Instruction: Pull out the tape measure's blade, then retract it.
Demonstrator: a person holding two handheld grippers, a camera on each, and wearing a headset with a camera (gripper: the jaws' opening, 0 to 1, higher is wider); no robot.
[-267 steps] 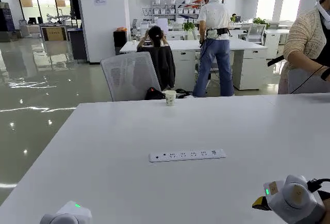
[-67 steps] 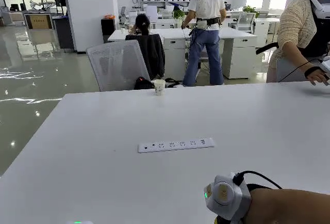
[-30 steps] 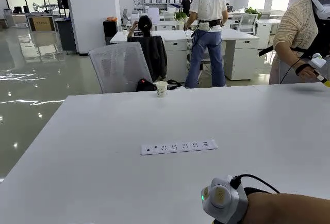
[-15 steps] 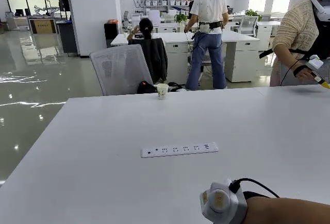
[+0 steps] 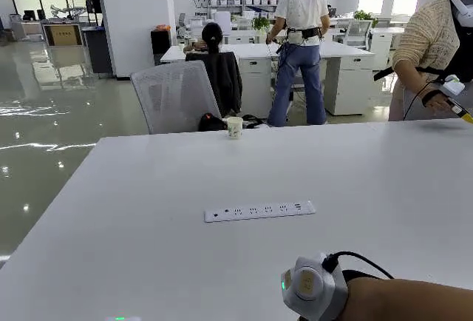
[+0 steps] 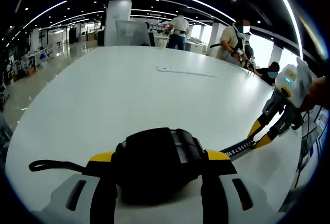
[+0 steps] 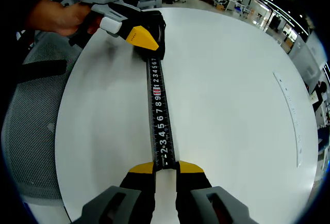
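Drawn-out blade (image 7: 159, 115) of tape measure (image 6: 154, 152) on white table (image 5: 148, 210).
Head view: power strip (image 5: 259, 211) seen mid-table. Left gripper view: tape measure is clamped btw left gripper (image 6: 160, 158) jaws, blade led off to right gripper (image 6: 260, 135). Right gripper view: blade tip is pinched by closed jaws, tape measure straight ahead at far end.

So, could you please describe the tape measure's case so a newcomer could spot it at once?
On the big white table, find the black numbered blade whose tip the right claw pinches. Follow it to its other end: the case is the chunky black block gripped by the left claw, unlike the flat white power strip.
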